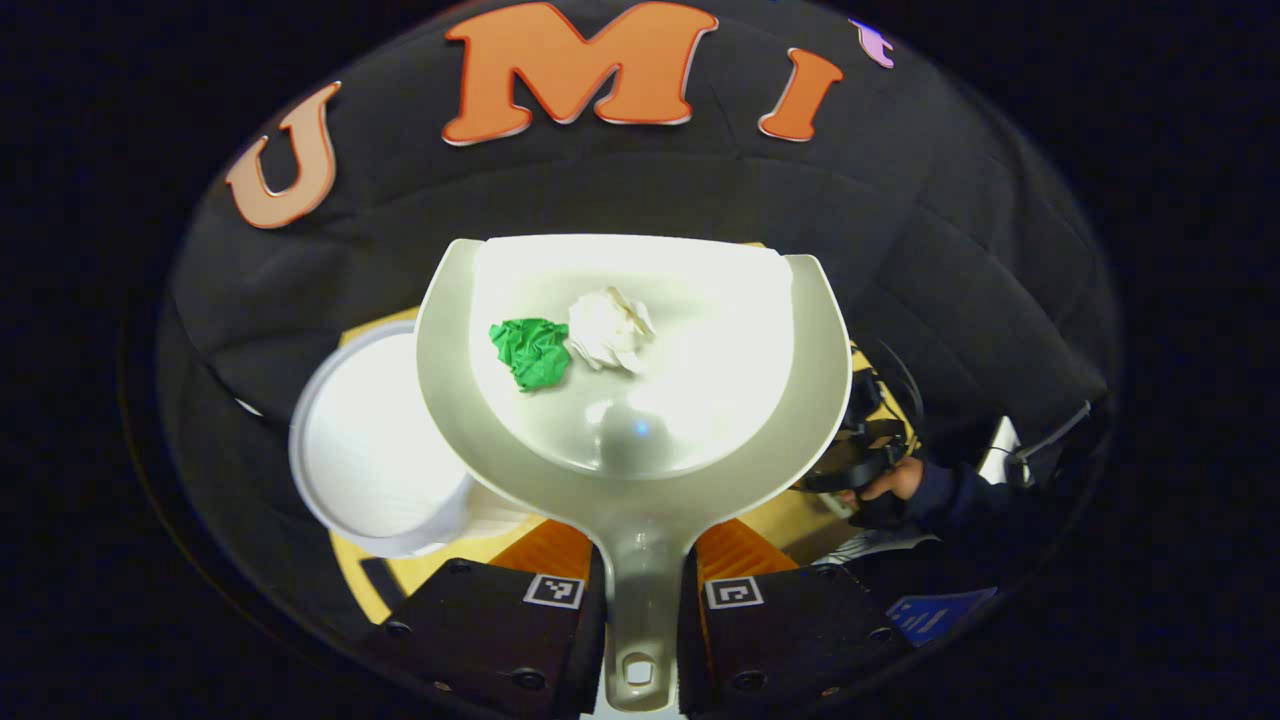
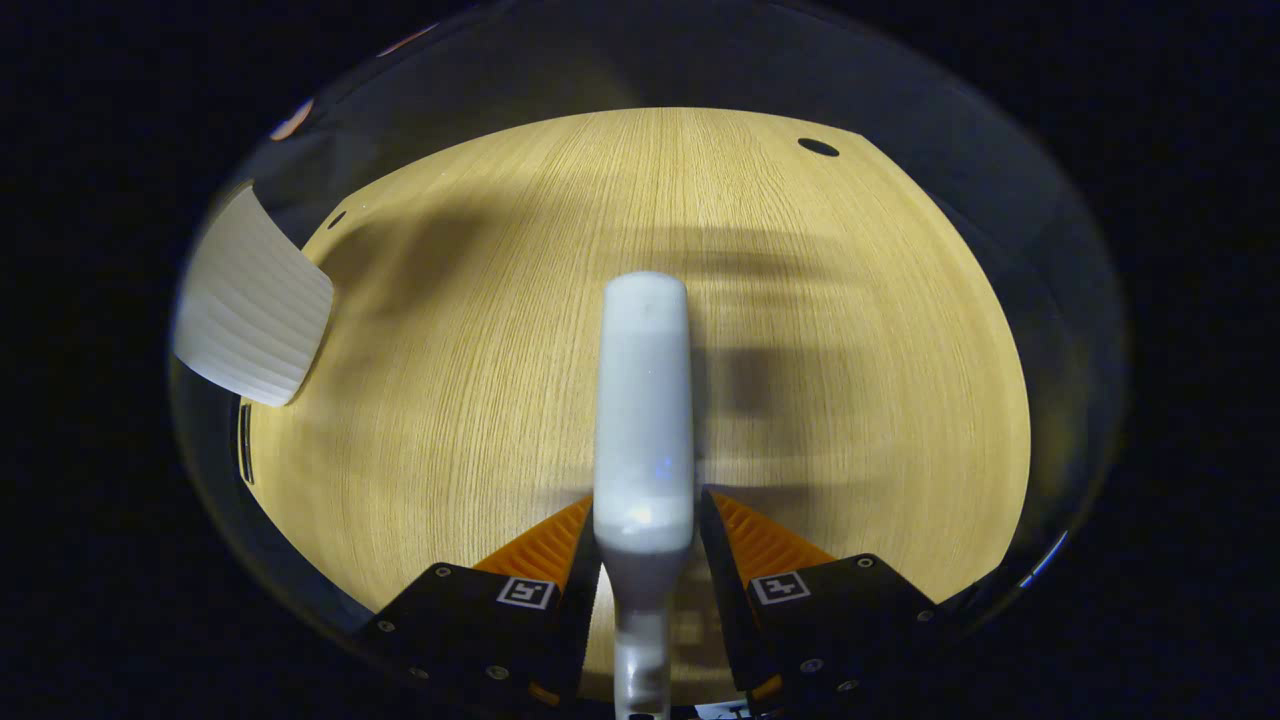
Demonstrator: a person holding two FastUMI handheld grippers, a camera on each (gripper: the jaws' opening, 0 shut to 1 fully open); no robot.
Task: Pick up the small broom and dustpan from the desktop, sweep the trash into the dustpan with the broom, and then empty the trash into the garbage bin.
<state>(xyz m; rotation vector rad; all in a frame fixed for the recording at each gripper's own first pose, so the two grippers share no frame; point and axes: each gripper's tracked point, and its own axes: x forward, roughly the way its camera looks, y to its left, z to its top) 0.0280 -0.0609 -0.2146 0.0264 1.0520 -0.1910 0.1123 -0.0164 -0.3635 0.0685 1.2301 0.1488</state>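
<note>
In the left gripper view my left gripper [image 1: 641, 588] is shut on the handle of the pale dustpan [image 1: 640, 440], held up above the table. In the pan lie a green crumpled paper [image 1: 532, 351] and a white crumpled paper [image 1: 610, 329], side by side. The white garbage bin [image 1: 370, 450] stands below and to the left, partly under the pan's edge. In the right gripper view my right gripper [image 2: 645, 560] is shut on the small broom [image 2: 642, 410], which points forward over the wooden desktop [image 2: 480, 380]. The bin's ribbed wall [image 2: 250, 300] shows at the left.
A person's hand with the other gripper [image 1: 880, 480] shows at the right in the left gripper view, low beside the pan. The desktop has small dark holes [image 2: 818, 147] near its far edge.
</note>
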